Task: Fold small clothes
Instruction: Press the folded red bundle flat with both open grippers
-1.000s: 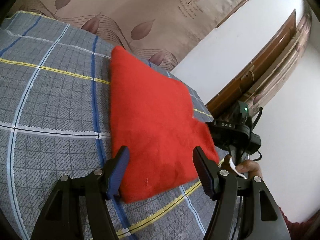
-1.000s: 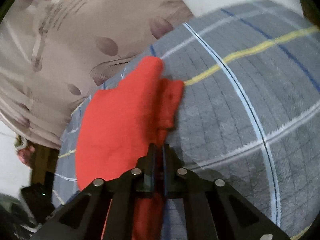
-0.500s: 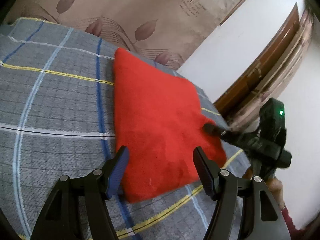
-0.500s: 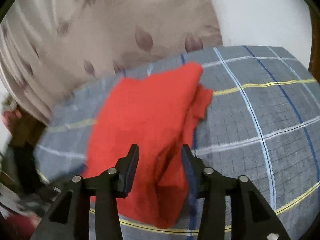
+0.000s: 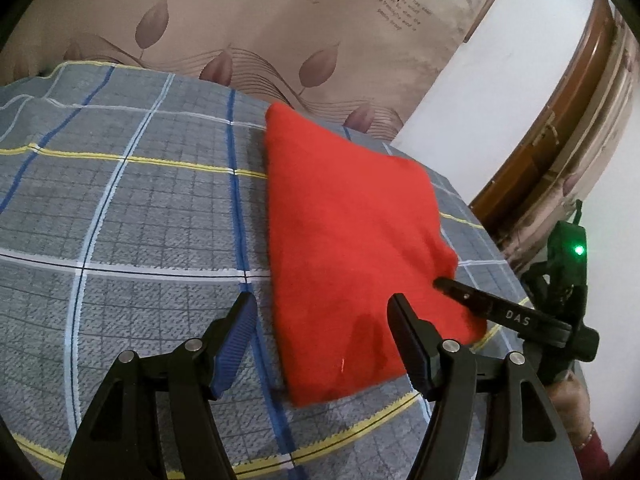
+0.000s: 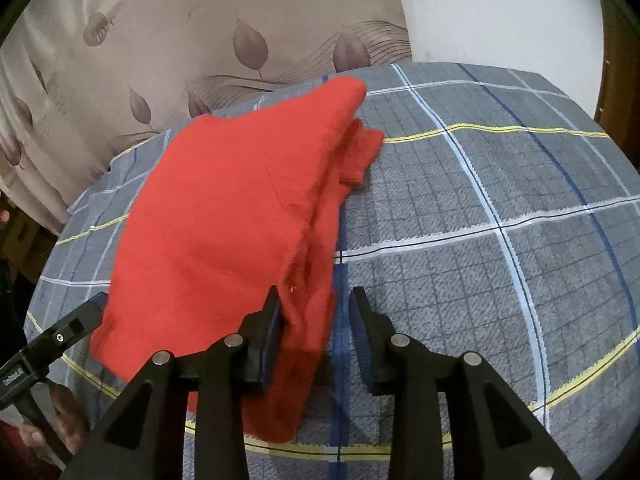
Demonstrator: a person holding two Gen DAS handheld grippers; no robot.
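Observation:
A folded red garment (image 5: 352, 240) lies flat on the grey plaid cover (image 5: 120, 220). My left gripper (image 5: 324, 340) is open and empty, hovering over the garment's near corner. The right gripper shows in this view (image 5: 448, 286) at the garment's right edge. In the right wrist view the red garment (image 6: 224, 216) shows layered folded edges on its right side. My right gripper (image 6: 316, 320) is open, its jaws either side of the garment's near folded edge, gripping nothing. The left gripper (image 6: 86, 314) shows at lower left by the garment's corner.
A beige curtain with leaf print (image 5: 260, 32) hangs behind the surface. A white wall (image 5: 520, 60) and a brown wooden door frame (image 5: 568, 128) stand to the right. The plaid cover (image 6: 500, 240) extends right of the garment.
My right gripper was shut on the garment's edge a second ago; it has opened and pulled back a little. The garment now lies flat. The left gripper has stayed open and risen slightly.

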